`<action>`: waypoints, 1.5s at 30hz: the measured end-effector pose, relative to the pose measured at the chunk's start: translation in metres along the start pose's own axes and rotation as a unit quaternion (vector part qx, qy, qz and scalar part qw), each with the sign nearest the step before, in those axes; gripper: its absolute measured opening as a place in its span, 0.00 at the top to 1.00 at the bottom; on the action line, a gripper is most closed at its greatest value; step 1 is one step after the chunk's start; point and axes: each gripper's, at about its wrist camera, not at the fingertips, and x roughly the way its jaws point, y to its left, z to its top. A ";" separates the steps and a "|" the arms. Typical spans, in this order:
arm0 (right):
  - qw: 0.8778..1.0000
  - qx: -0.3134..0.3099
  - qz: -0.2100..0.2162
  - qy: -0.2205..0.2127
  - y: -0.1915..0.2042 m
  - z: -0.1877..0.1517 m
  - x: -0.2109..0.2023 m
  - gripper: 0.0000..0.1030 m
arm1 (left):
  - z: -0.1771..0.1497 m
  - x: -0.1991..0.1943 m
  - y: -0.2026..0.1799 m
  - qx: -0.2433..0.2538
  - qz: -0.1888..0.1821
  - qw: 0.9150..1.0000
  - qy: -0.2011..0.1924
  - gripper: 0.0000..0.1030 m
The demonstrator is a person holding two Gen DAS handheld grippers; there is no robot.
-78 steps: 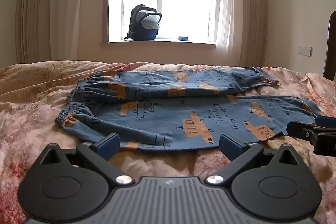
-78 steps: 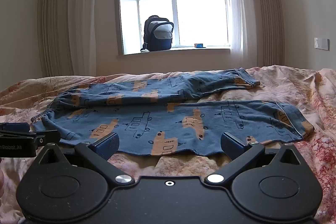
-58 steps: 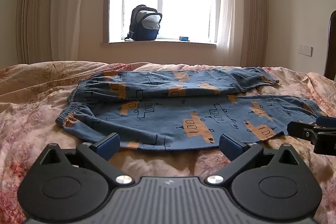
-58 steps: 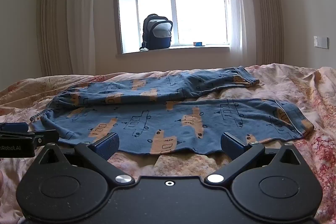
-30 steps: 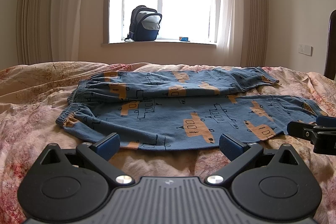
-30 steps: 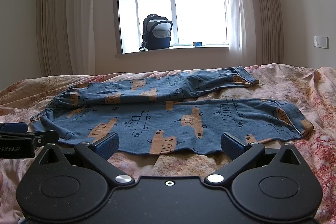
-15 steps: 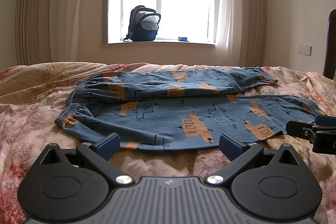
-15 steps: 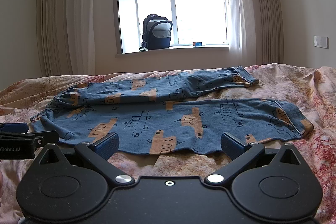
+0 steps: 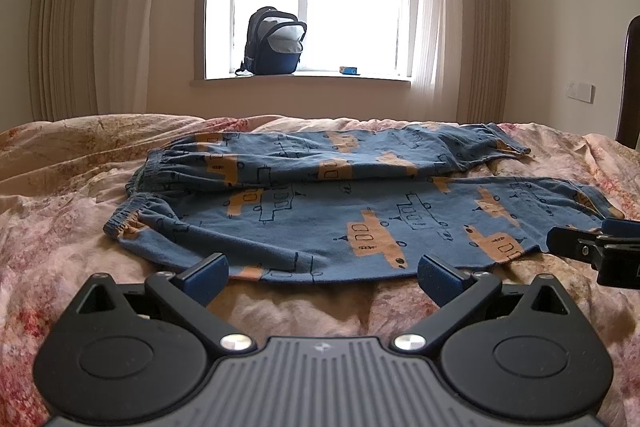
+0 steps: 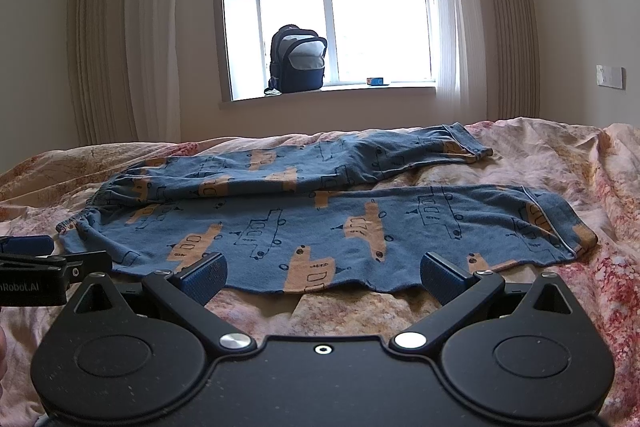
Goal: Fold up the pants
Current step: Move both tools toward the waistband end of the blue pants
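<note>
Nothing moved; both grippers, left [image 9: 322, 273] & right [image 10: 322, 273], gape wide by pants [image 9: 340, 211] near edge.

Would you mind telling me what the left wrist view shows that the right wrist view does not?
Only the left wrist view shows a dark chair edge at far right and the right gripper. Only the right wrist view shows the left gripper. Both share the pants spread on the bed, the backpack on the sill, and open jaws.

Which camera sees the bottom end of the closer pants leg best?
The right wrist view. The near leg's cuff shows whole there, with its pale stitched hem. In the left wrist view, that cuff sits at the edge, partly behind the right gripper.
</note>
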 end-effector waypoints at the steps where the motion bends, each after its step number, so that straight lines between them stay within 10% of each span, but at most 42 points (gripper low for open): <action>1: 1.000 0.001 -0.001 0.001 0.000 0.000 0.000 0.00 | 0.000 0.001 0.000 -0.002 0.000 1.000 0.004 0.00; 25: 0.999 0.011 -0.047 0.018 -0.028 0.043 -0.006 0.00 | 0.080 0.055 -0.026 0.092 0.043 0.994 0.049 0.00; 45: 0.983 -0.177 0.024 -0.028 -0.054 0.175 0.023 0.00 | 0.176 0.083 -0.049 0.177 0.040 0.983 0.004 0.00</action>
